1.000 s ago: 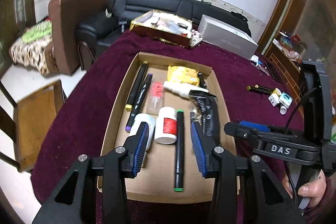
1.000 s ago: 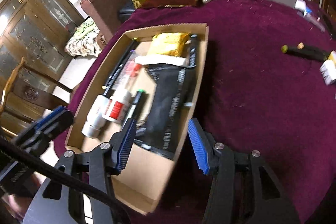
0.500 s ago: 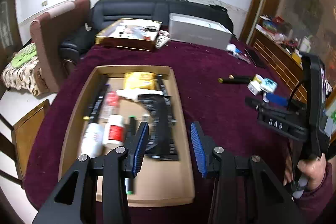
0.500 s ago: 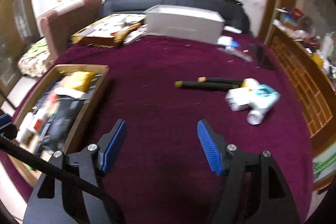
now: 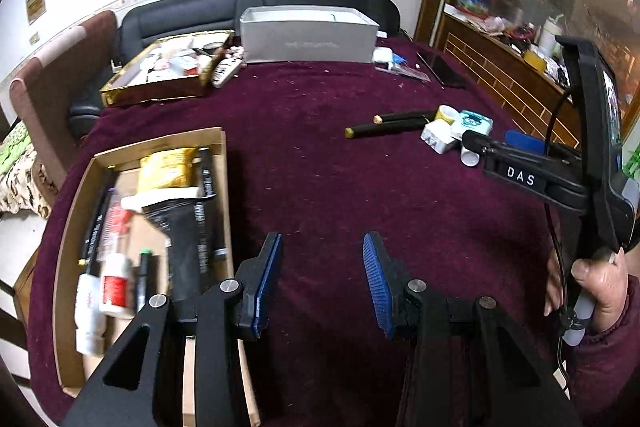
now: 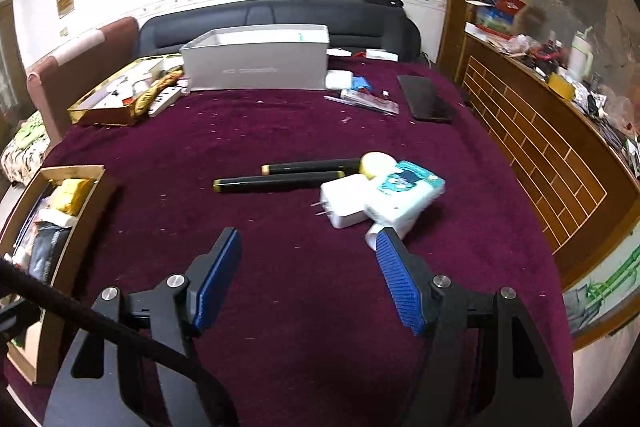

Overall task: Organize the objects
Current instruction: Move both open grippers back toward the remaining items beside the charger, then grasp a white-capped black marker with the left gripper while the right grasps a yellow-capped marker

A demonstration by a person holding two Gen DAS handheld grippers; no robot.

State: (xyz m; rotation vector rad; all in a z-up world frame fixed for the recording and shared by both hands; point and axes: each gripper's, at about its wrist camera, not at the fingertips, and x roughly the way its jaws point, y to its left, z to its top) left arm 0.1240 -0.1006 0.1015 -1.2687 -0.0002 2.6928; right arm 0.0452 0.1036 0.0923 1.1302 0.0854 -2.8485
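On the counter's (image 6: 280, 307) right, both tongs, left (image 5: 320, 283) and right (image 6: 308, 279), hung released and empty, probably approaching the loose markers (image 6: 280, 183) and charger (image 6: 346, 201).

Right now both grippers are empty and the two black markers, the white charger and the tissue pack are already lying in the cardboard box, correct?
Not quite. The two black markers, white charger and tissue pack lie on the maroon tablecloth, outside the cardboard box, as the right wrist view shows. The left gripper and right gripper are indeed empty.
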